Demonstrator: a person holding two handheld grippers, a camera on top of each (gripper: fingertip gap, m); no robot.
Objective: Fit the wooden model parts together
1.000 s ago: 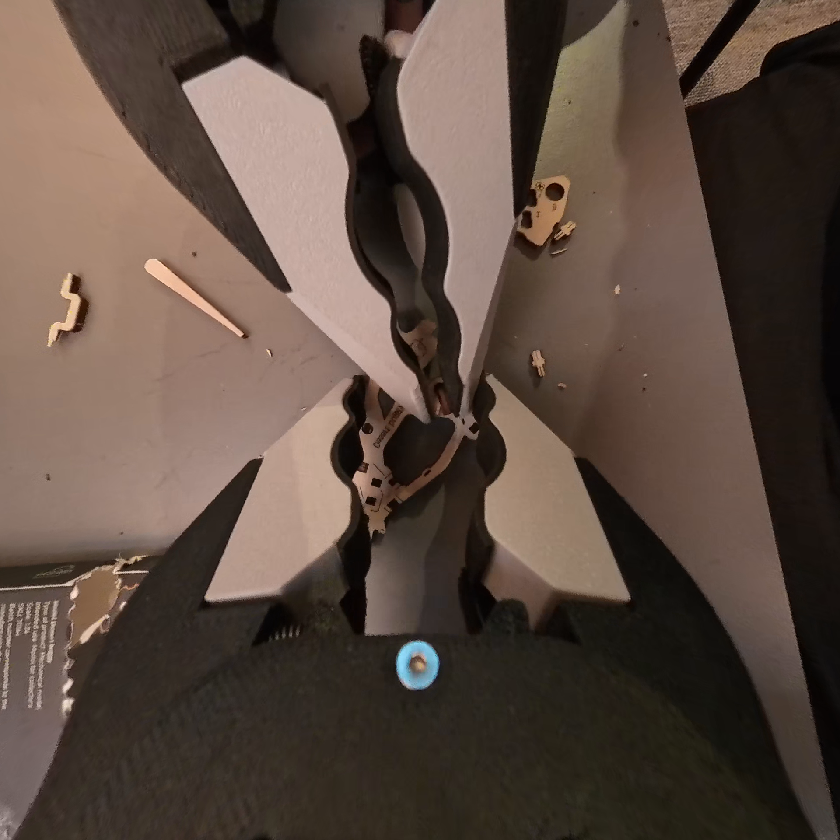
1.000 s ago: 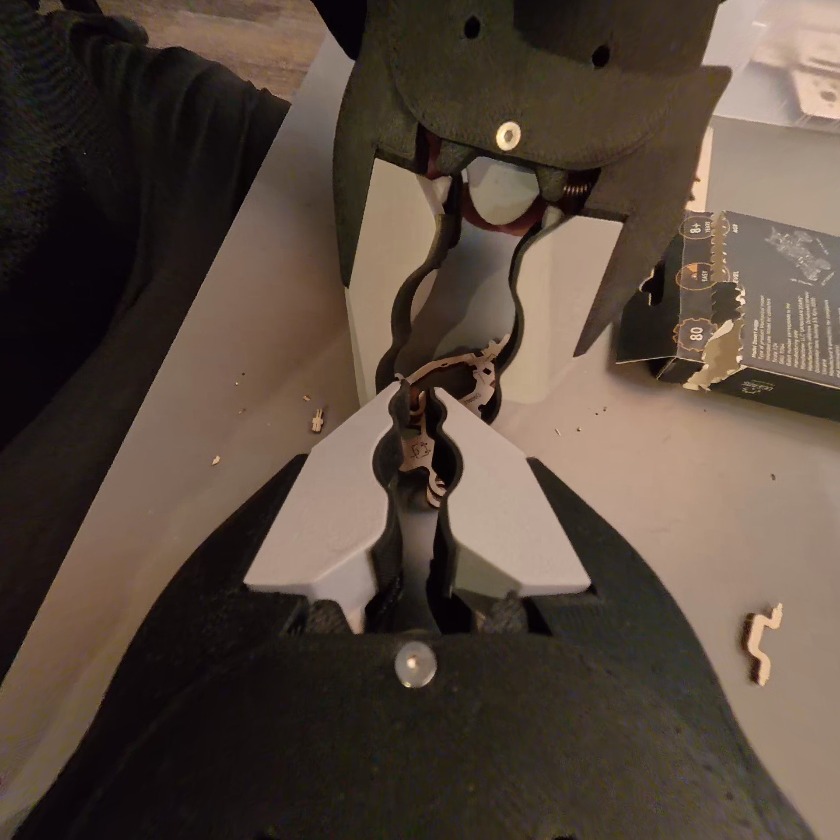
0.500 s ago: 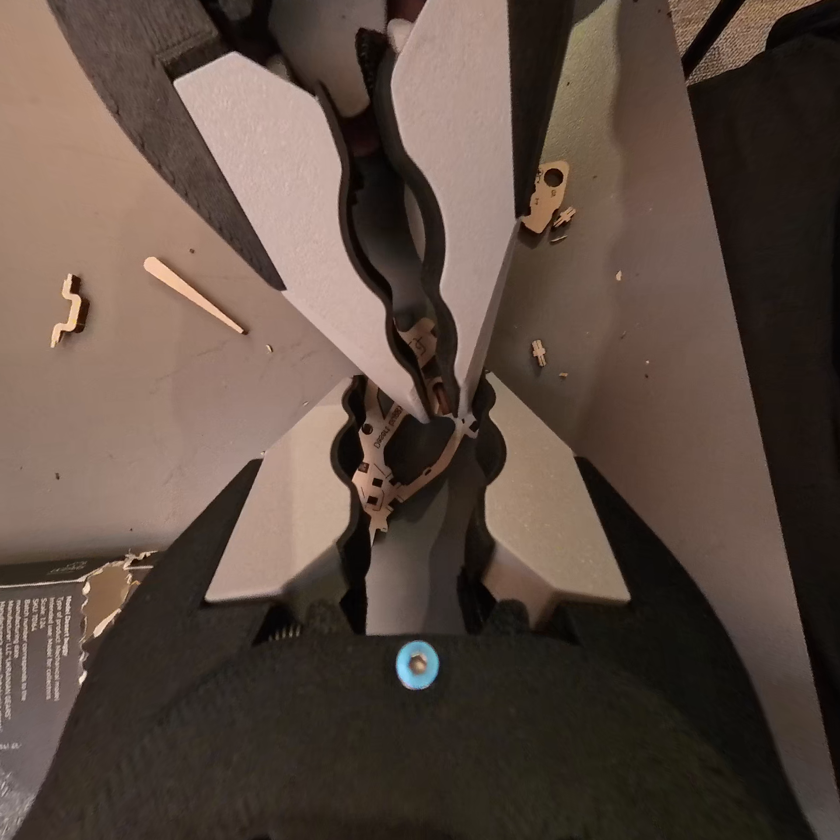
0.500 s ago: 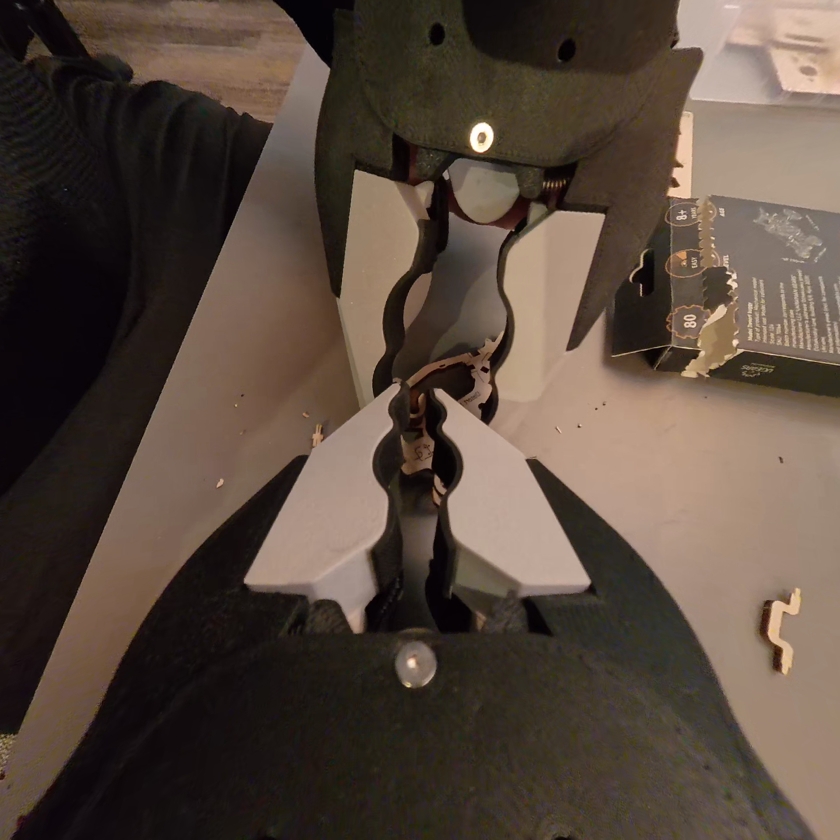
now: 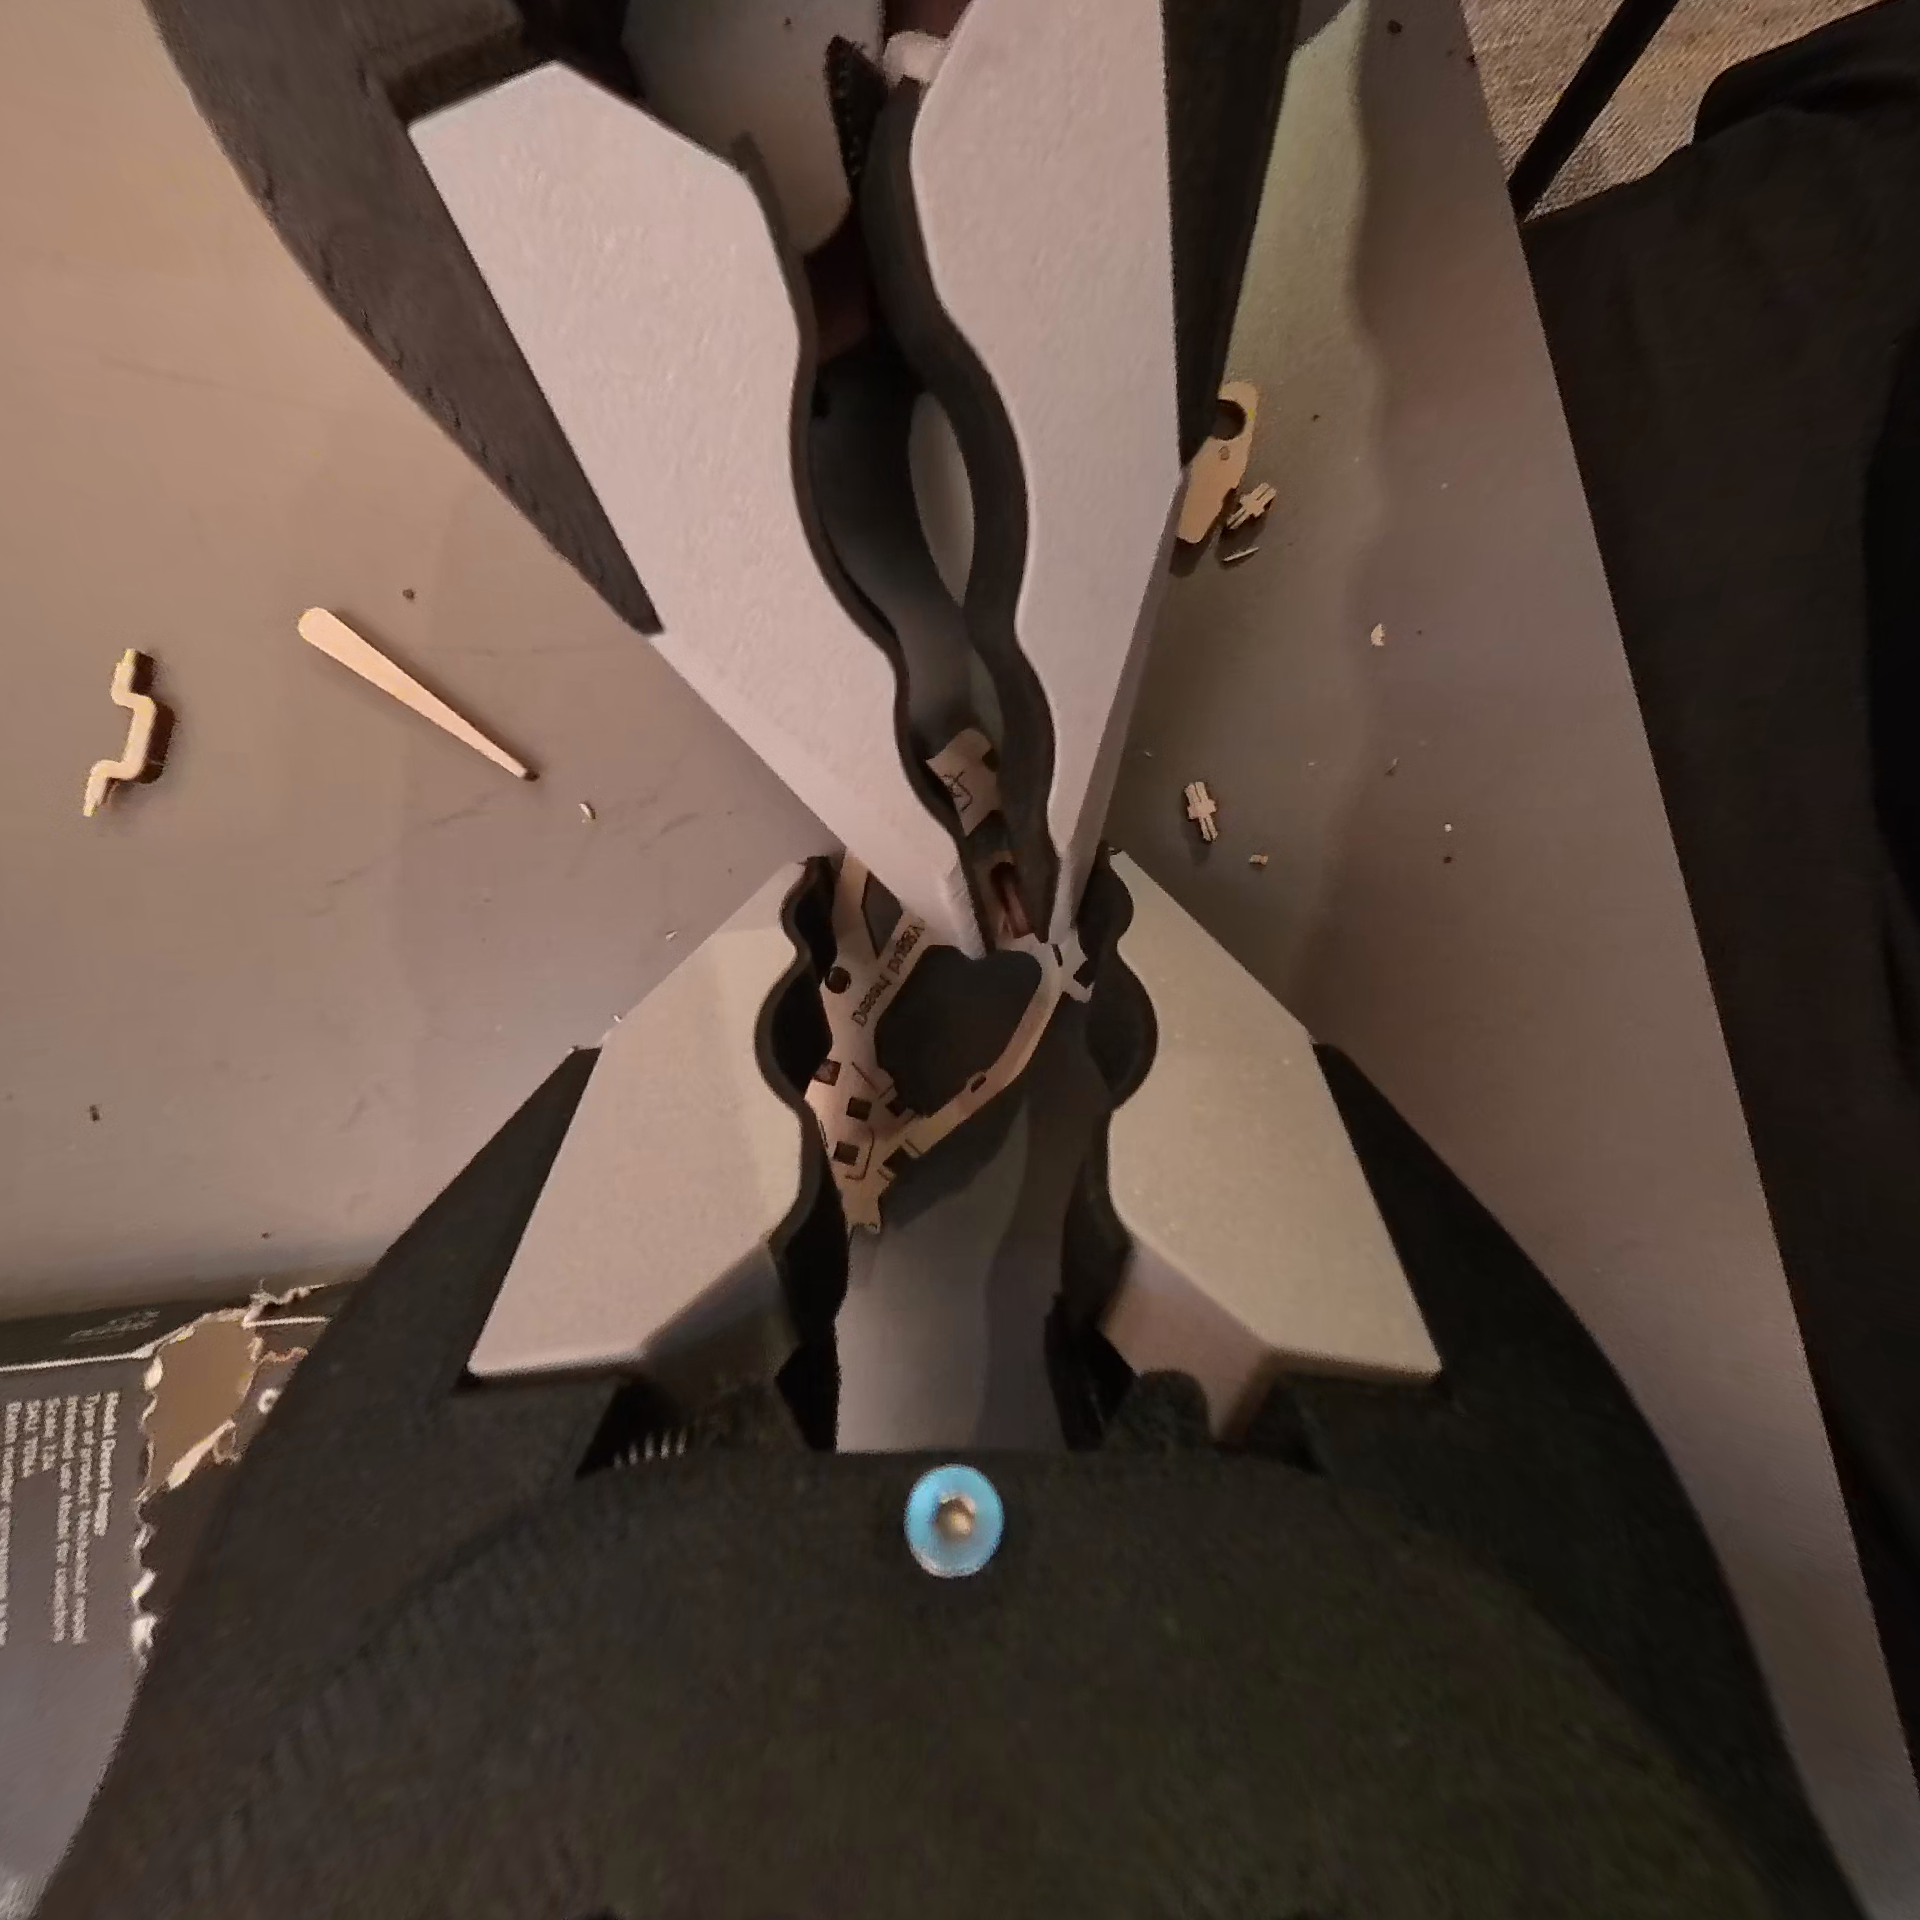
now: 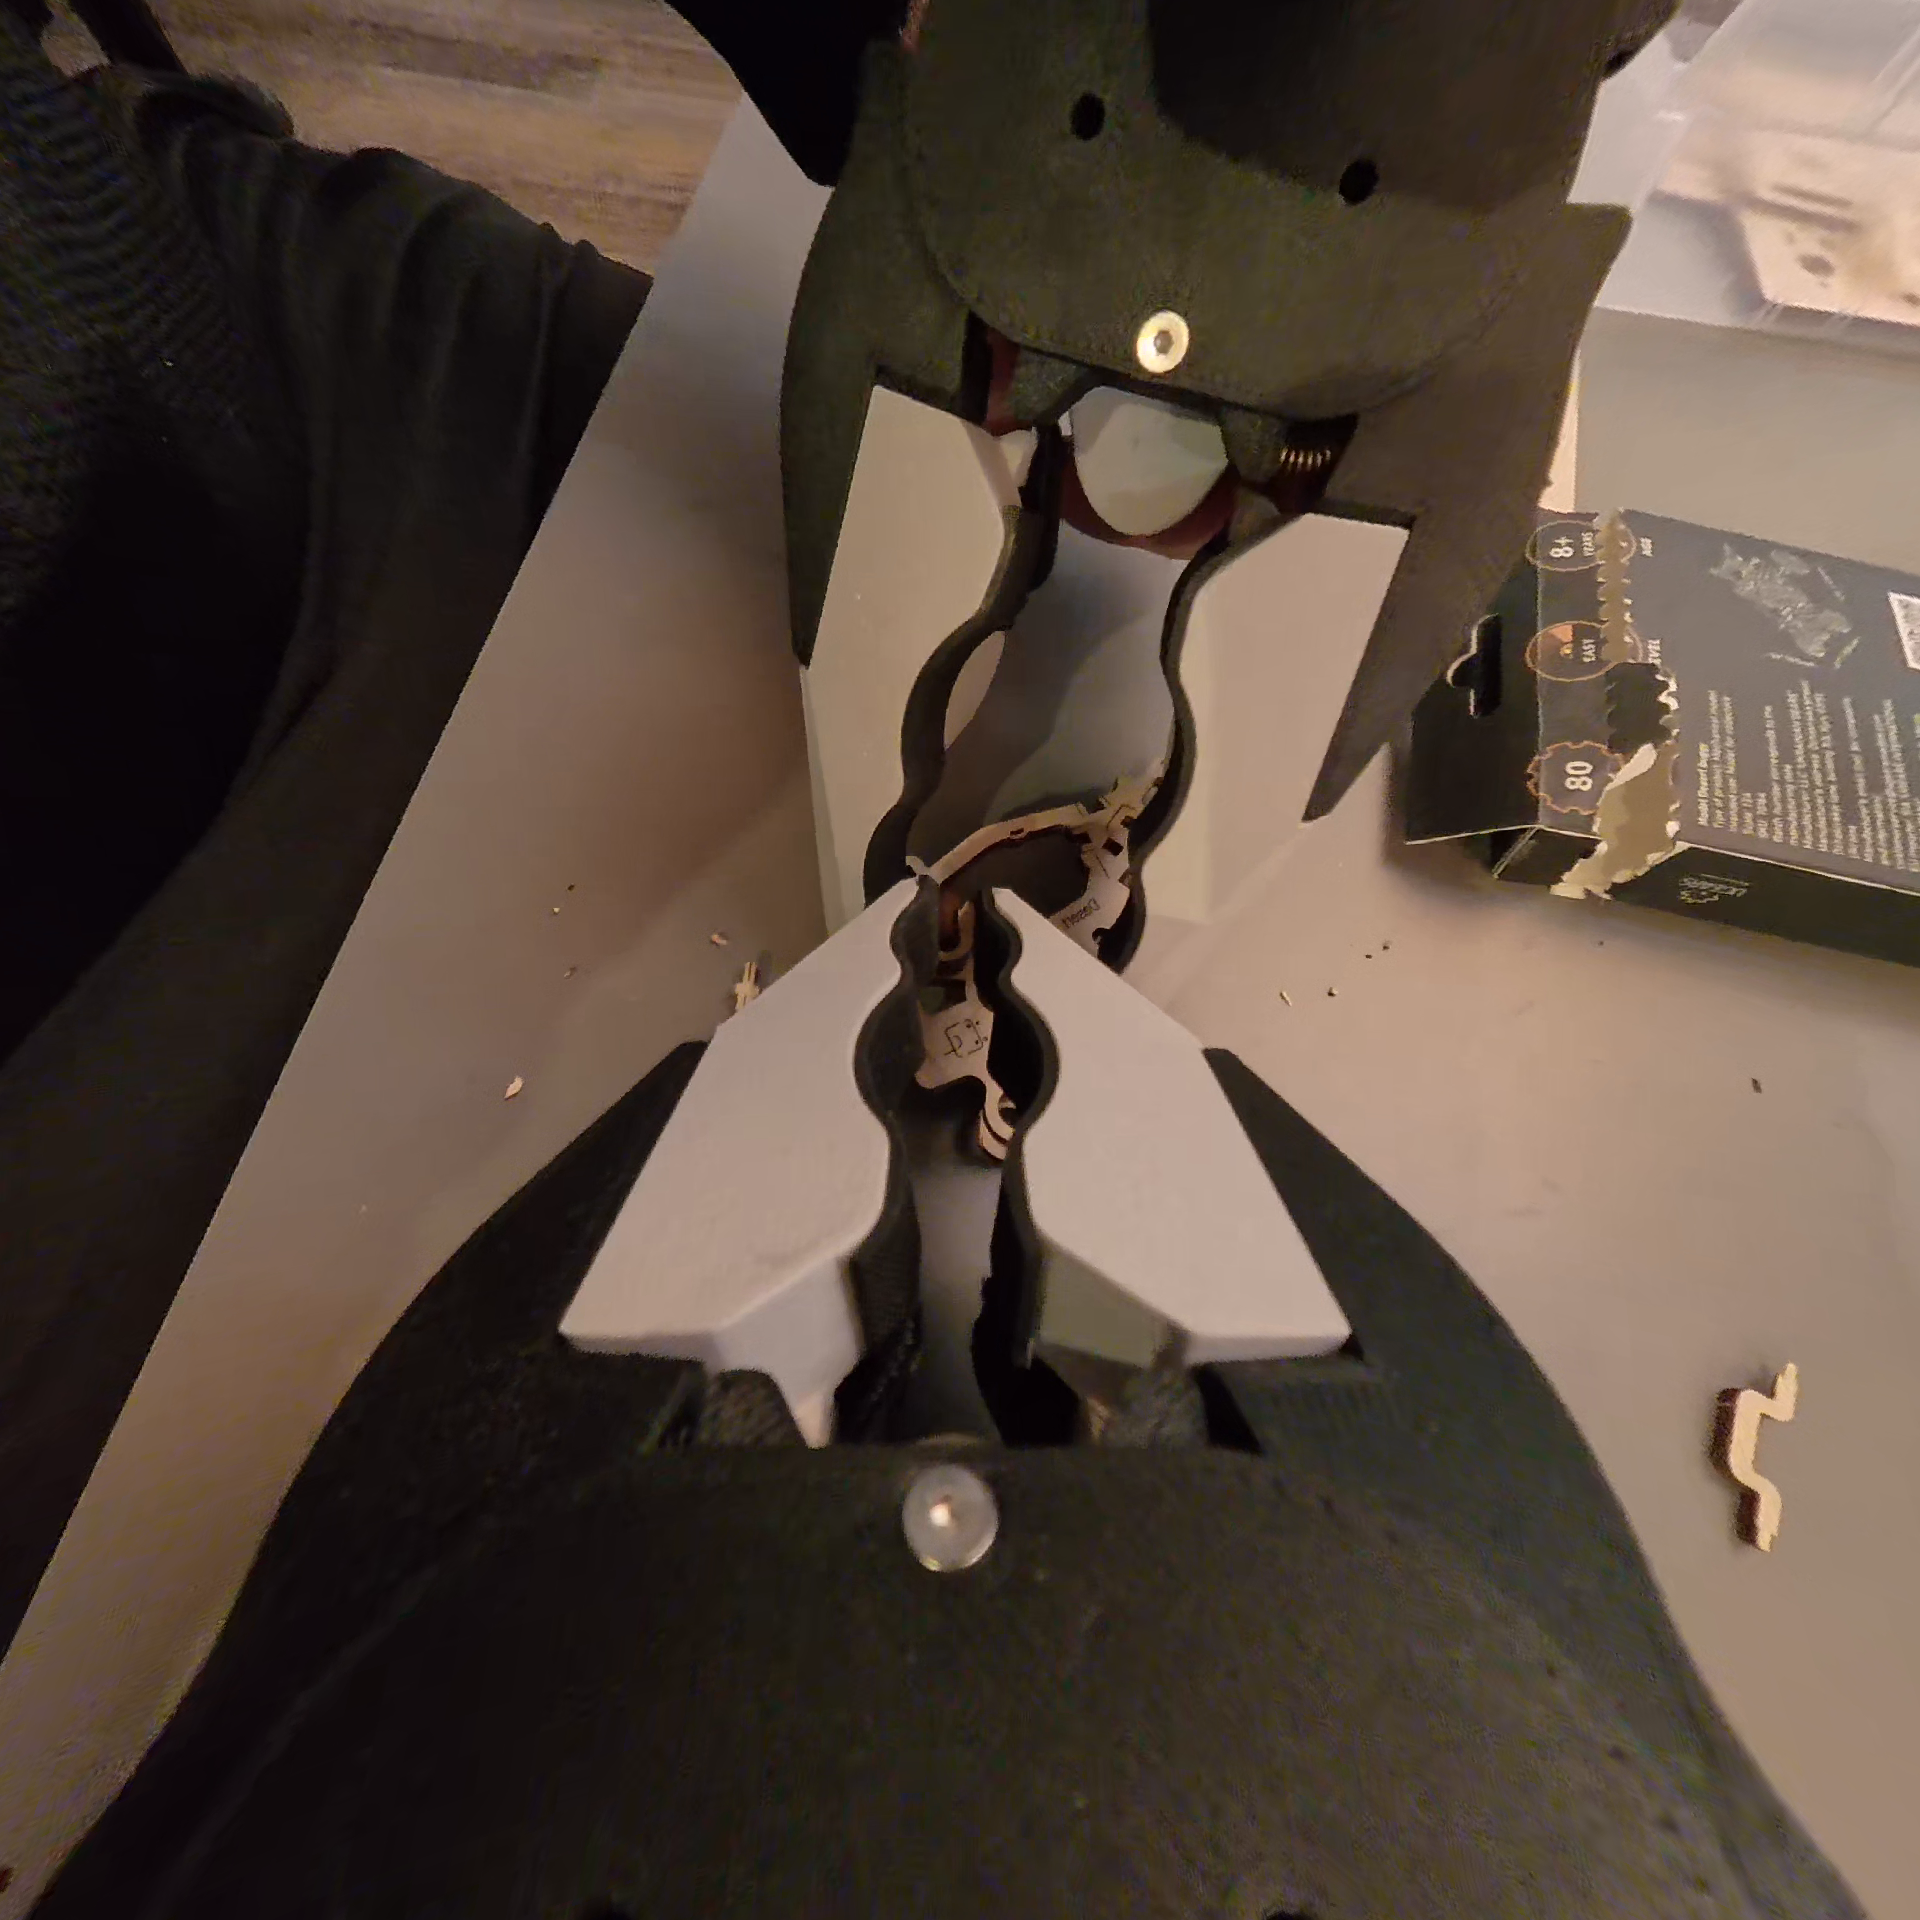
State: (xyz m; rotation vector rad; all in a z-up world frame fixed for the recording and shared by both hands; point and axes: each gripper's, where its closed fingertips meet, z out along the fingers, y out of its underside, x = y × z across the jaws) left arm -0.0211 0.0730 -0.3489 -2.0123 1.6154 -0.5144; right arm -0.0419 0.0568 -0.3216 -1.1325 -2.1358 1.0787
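Above the desk [image 5: 312, 987], the two grippers meet tip to tip, each pinching a wooden part. The left gripper [image 5: 956, 997] has its fingers closed on a curved frame [image 5: 883, 1101], a thin pale piece with small slots and a toothed lower edge, wedged between the wavy black pads. The right gripper [image 6: 961, 997] comes at it from the opposite side, its fingers pressed together on a small part [image 6: 961, 1039] that stands on edge between them. The tip of that small part touches the frame's upper rim; whether it sits in a slot I cannot tell.

Left of the frame, in the left wrist view, a tapered stick [image 5: 416, 691] lies flat on the desk, and farther left a stepped piece [image 5: 130, 743]. Right of the frame lie a tiny cross-shaped peg [image 5: 1200, 810] and, beyond it, a flat piece with a round hole [image 5: 1216, 457], partly hidden behind the right gripper. Scattered crumbs of wood lie around them. A dark, torn-open box [image 6: 1683, 727] rests on the desk near the left gripper's body. Dark cloth [image 6: 208, 520] hangs along the desk's edge.
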